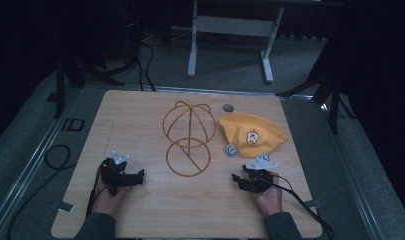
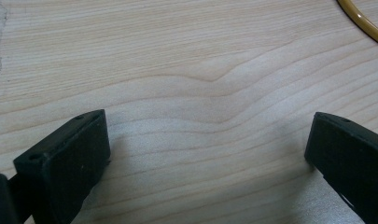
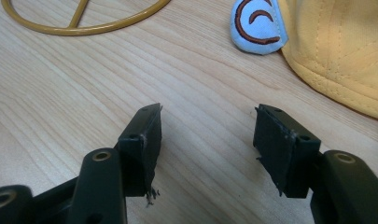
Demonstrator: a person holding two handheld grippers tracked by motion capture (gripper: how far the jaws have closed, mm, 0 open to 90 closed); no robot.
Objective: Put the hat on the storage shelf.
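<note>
— How many things on the surface [image 1: 140,120]?
— One yellow cap [image 1: 252,134], one wire stand [image 1: 187,142], two tongs: left tongs [image 2: 207,140] and right tongs [image 3: 207,135], both released, empty.
— Closer detail?
— Cap's blue patch [image 3: 259,25], just beyond the right tongs.

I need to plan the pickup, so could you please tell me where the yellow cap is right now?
In the high view the yellow cap lies on the table's right half, beside the wire hat stand and just beyond the right gripper.
</note>
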